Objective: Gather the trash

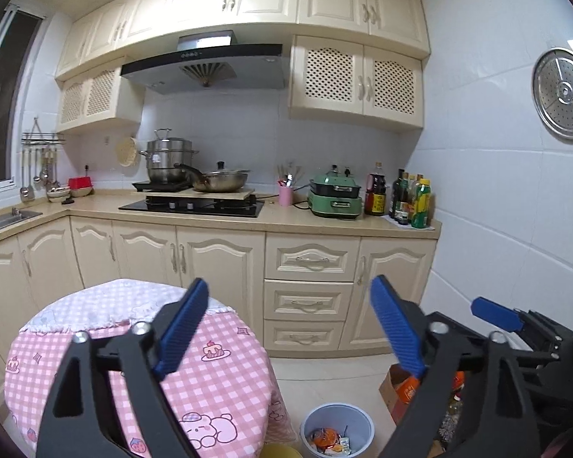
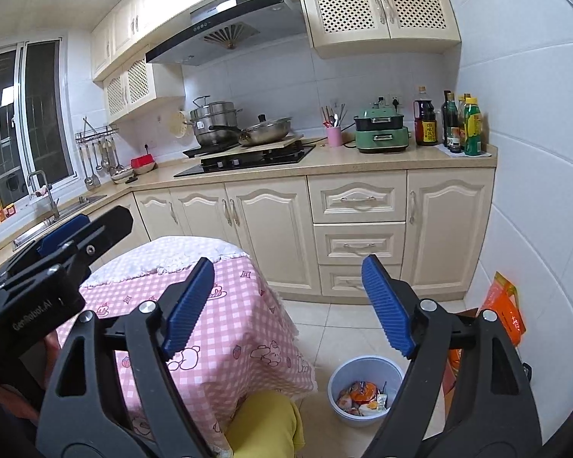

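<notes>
A pale blue trash bin point(image 1: 337, 430) stands on the tiled floor, holding orange wrappers and other trash point(image 1: 326, 441). It also shows in the right wrist view point(image 2: 365, 391) with the trash point(image 2: 363, 397) inside. My left gripper point(image 1: 288, 324) is open and empty, held above the pink checked table point(image 1: 217, 374) and the bin. My right gripper point(image 2: 288, 305) is open and empty, above the table's right edge point(image 2: 248, 305) and the bin. The right gripper shows at the right of the left wrist view point(image 1: 492, 315); the left gripper shows at the left of the right wrist view point(image 2: 65, 236).
A cardboard box point(image 1: 395, 389) with orange packets stands on the floor right of the bin, by the white tiled wall; it shows as orange packaging point(image 2: 504, 313) in the right view. Cream cabinets point(image 2: 271, 229) and a counter with stove and bottles lie ahead. A yellow-clad knee point(image 2: 267, 423) is below.
</notes>
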The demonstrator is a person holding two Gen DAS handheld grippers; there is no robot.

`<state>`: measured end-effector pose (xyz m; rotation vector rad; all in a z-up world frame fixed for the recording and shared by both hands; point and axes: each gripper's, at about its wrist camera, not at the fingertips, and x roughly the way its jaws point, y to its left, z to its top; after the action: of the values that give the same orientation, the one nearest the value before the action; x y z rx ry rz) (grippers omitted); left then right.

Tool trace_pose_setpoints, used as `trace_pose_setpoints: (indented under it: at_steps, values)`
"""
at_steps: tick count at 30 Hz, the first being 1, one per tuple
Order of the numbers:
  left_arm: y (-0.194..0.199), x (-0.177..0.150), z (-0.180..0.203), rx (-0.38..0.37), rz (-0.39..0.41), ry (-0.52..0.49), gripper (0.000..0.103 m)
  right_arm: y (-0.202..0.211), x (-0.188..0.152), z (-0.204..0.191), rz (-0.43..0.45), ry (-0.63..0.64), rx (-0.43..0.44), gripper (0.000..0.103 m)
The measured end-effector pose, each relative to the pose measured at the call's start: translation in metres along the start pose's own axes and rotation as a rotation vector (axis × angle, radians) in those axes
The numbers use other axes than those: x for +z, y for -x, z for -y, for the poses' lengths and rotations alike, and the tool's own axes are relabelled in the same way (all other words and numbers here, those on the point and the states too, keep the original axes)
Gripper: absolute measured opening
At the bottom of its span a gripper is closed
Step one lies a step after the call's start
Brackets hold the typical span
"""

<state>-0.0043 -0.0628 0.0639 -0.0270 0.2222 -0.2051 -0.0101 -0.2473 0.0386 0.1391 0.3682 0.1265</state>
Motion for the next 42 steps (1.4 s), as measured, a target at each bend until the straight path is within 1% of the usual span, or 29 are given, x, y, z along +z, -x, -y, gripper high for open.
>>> trace_pose_setpoints:
  at_steps: [2, 9, 13, 20, 25, 42]
  values:
    - [0.002, -0.002, 0.0, 0.0, 0.003, -0.003, 0.088, 0.002, -0.004, -0.001, -0.004, -0.001, -0.004, 0.081]
    - [0.002, -0.01, -0.007, 0.01, -0.031, 0.016, 0.09, 0.004, -0.011, -0.001, -0.022, -0.018, -0.02, 0.082]
    - [0.002, -0.014, -0.009, 0.03, -0.046, 0.015, 0.092, 0.006, -0.012, -0.002, -0.027, -0.014, -0.032, 0.082]
    - [0.001, -0.013, -0.008, 0.033, -0.067, 0.003, 0.093, 0.009, -0.01, 0.0, -0.019, -0.021, -0.034, 0.083]
    - [0.002, -0.014, -0.008, 0.034, -0.067, 0.005, 0.093, 0.01, -0.012, 0.0, -0.019, -0.027, -0.037, 0.085]
    - [0.003, -0.015, -0.009, 0.032, -0.073, -0.003, 0.093, 0.01, -0.013, 0.0, -0.023, -0.03, -0.046, 0.085]
